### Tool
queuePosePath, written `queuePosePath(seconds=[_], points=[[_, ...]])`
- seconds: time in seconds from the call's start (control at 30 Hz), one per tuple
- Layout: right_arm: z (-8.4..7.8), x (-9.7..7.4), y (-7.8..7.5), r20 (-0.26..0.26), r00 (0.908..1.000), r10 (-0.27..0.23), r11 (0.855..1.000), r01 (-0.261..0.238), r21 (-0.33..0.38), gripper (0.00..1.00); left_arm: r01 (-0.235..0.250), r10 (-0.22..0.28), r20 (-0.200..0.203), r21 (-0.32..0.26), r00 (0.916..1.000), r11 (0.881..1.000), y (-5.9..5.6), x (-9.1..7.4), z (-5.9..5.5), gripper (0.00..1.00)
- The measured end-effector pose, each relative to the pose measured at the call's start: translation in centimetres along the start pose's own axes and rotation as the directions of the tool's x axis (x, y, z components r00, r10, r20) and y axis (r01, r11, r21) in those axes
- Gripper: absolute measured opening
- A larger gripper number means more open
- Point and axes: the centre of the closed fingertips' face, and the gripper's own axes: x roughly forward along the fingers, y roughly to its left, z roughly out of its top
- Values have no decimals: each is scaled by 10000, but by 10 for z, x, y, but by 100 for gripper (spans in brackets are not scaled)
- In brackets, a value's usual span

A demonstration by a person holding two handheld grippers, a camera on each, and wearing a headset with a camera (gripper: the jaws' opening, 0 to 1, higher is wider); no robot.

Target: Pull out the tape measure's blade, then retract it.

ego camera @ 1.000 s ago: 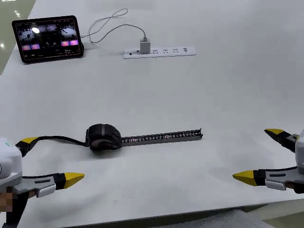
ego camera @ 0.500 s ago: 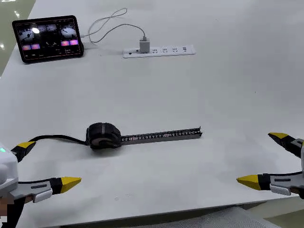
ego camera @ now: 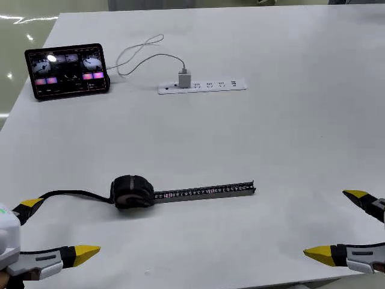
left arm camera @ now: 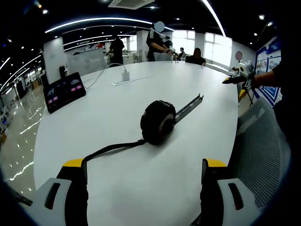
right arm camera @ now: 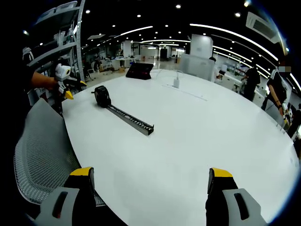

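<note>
The tape measure [ego camera: 132, 191] lies lower left of centre in the head view, its black case on the white surface [ego camera: 289, 132]. The blade [ego camera: 204, 191] is drawn out flat to the right, and its printed marks are too small to read. A black strap [ego camera: 72, 194] trails left from the case. At upper left a tablet [ego camera: 67, 70] shows glowing dials with illegible writing, and a white power strip [ego camera: 201, 86] lies near it. The left claw [ego camera: 59, 227] and right claw [ego camera: 334, 224] hang wide and empty at the bottom corners. The room is an open hall with strip lights overhead; a grey mesh chair [right arm camera: 37, 155] stands at the surface's edge.
</note>
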Motion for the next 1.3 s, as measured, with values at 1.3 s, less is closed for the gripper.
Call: queuePosePath(seconds=[1.3], points=[[22,-2,-17,-979,9934,596,9846,-747,-1579,99,565,-562,464,-46,9973,9984,-32,30,50,99]])
